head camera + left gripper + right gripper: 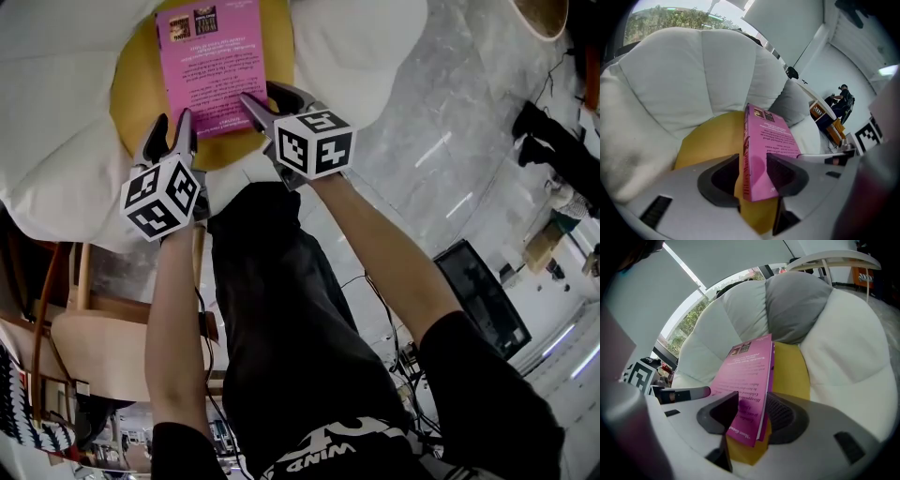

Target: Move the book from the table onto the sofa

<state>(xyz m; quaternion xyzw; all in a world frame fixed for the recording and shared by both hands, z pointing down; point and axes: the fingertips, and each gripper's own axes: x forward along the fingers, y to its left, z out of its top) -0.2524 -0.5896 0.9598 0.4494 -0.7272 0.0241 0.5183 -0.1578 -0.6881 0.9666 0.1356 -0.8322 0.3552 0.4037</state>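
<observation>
The white sofa (56,141) fills the top of the head view, its puffy back cushions curving round a yellow seat cushion (131,103). The pink book (211,66) is already off the table and over that yellow cushion, back cover up, its length running away from the person. In both gripper views its near end looks raised a little off the cushion; whether the far end rests on it I cannot tell.

The 2 grippers hold the book's near end, 1 at each corner. The left gripper (173,122) has the spine corner between its jaws, which stand fairly wide for the book's thickness, with both pads seemingly against it. The right gripper (260,94) clamps the corner on the page-edge side, 1 pad on each cover.

By my reading the carry is done and the task is nearly finished. What remains is to lower the book flat onto the seat, open both pairs of jaws and draw the grippers back.
</observation>
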